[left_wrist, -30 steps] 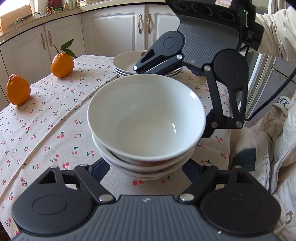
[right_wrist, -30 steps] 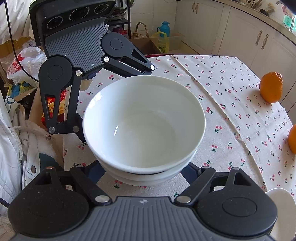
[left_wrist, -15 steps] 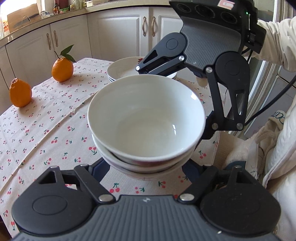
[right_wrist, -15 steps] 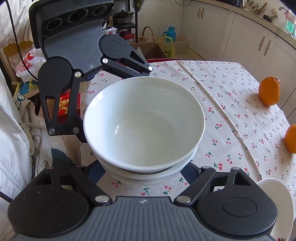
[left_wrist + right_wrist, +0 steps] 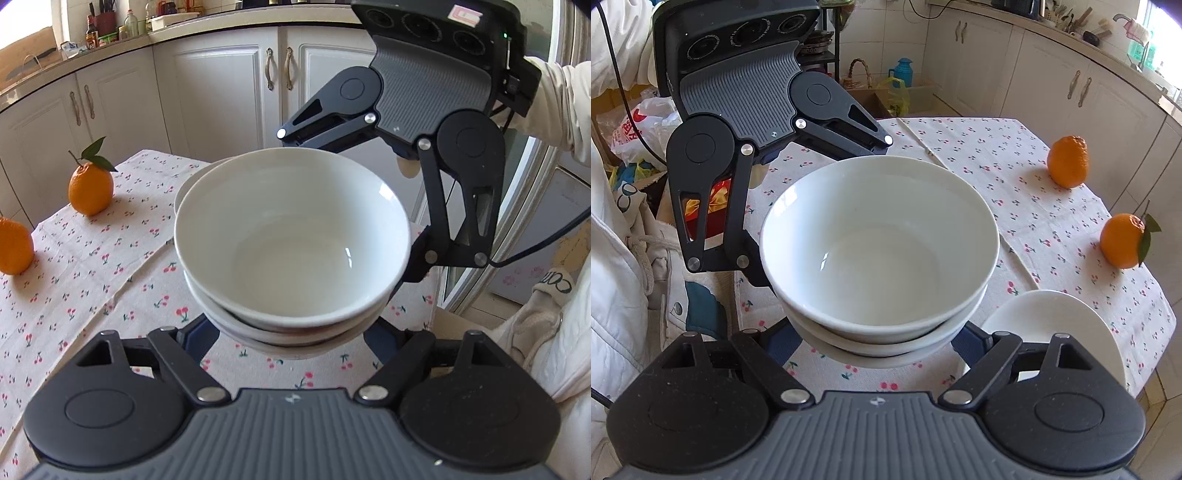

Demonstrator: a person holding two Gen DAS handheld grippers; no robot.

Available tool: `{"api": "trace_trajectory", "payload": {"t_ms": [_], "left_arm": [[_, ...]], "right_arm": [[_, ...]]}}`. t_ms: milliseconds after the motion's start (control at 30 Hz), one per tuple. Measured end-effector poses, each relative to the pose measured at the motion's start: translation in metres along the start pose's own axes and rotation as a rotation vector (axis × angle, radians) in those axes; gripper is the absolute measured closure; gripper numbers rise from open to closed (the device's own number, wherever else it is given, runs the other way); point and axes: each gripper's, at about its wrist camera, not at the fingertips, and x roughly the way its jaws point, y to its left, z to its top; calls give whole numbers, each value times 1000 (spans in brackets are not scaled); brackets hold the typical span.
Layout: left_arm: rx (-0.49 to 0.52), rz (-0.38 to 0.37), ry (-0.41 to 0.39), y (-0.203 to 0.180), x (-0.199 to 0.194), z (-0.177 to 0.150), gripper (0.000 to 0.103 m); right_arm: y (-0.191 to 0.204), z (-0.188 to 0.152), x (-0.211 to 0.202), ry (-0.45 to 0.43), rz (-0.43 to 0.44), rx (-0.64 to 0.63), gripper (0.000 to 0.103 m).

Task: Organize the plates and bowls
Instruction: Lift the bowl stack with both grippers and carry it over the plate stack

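Both grippers carry the stack of bowls clear above the desk: the left gripper pinches its near side, the right gripper clamps the far side. Glazed ceramic looks heavy, slick, breakable, so hold low under the bottom bowl's wall. Beyond, the pile of plates waits, oranges farther.

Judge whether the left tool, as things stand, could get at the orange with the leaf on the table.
Probably not: the left tool and right tool together cradle the stack of bowls, so neither is free. The orange with the leaf itself stands unobstructed on the tablecloth.
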Motion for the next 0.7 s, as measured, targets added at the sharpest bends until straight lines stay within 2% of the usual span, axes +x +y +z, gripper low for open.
{"api": "trace_trajectory", "payload": {"t_ms": [433, 700], "left_arm": [[70, -11, -21, 20, 60, 61, 19], [70, -20, -9, 35, 89, 74, 20]], "right_arm": [[-65, -35, -31, 4, -105, 27, 14], [-98, -55, -23, 13, -140, 82, 14]]}}
